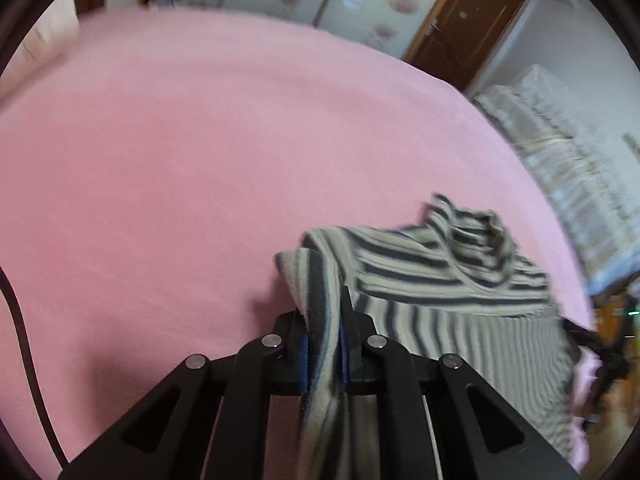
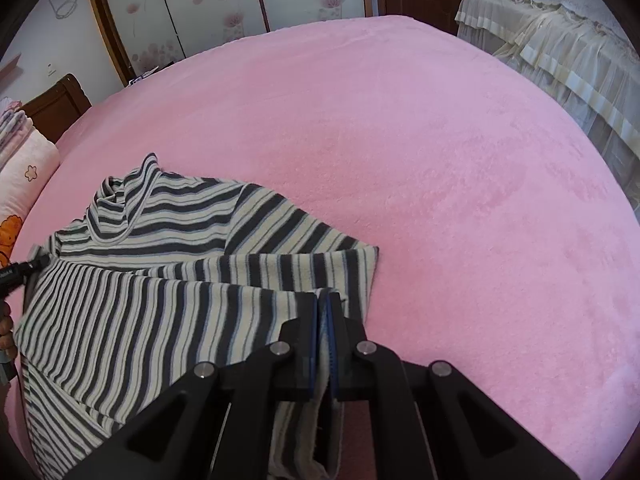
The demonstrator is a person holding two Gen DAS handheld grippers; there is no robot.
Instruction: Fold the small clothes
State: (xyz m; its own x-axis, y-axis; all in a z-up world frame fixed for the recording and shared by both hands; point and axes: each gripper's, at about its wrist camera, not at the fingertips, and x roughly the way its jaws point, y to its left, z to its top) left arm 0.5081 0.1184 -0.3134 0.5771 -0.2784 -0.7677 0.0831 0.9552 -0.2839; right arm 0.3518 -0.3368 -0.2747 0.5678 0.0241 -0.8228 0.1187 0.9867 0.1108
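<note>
Left wrist view shows your left gripper [image 1: 325,320] clamped tight on a fold of the striped turtleneck sweater [image 1: 448,264]; the fabric fills the narrow gap between the blue-padded fingers [image 1: 305,354] and hangs down behind them. The tool sits low over the pink bedspread [image 1: 180,168], angled forward, with the sweater's body running off to its right. That part of the picture is smeared, so you can read the stripes and the raised collar but probably not which hem you have hold of.

Right wrist view is sharp. Your right gripper [image 2: 323,316] is also pinched closed on the sweater [image 2: 160,280], with a doubled edge of cloth caught between its fingers [image 2: 334,344] and trailing down under the linkage. The tool points forward and slightly down across the pink bedspread [image 2: 440,180]. The sweater lies spread on the bed to the left of that gripper, collar toward the far side, and one sleeve is laid across the chest with its cuff end just beyond the fingertips.

At the far left edge of that view, your left gripper's [image 2: 30,267] black tip touches the sweater's shoulder area.
</note>
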